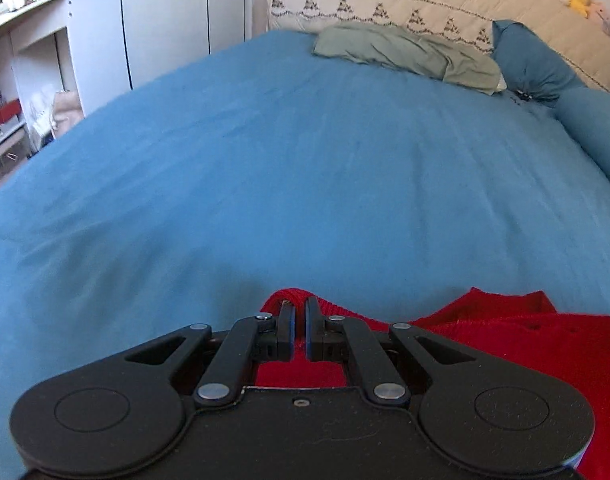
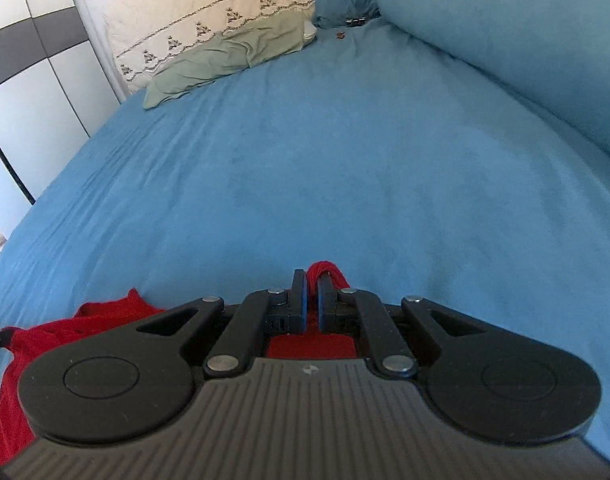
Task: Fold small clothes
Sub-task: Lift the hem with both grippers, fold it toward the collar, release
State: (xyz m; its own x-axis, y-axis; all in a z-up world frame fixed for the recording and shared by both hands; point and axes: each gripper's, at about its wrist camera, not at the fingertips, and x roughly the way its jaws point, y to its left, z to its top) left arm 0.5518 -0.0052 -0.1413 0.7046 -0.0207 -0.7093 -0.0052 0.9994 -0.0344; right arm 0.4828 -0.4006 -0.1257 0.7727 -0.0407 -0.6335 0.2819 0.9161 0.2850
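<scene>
1. Red knit garment (image 1: 505,332) is lying at the near edge of the blue bedsheet (image 1: 305,160).
2. Left gripper (image 1: 300,312) and right gripper (image 2: 312,286) are each pinching a garment corner.
3. You are carrying the fold: keep both corners level and the edge taut.

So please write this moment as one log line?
left gripper: shut on red knit garment | right gripper: shut on red knit garment | surface: blue bedsheet
</scene>
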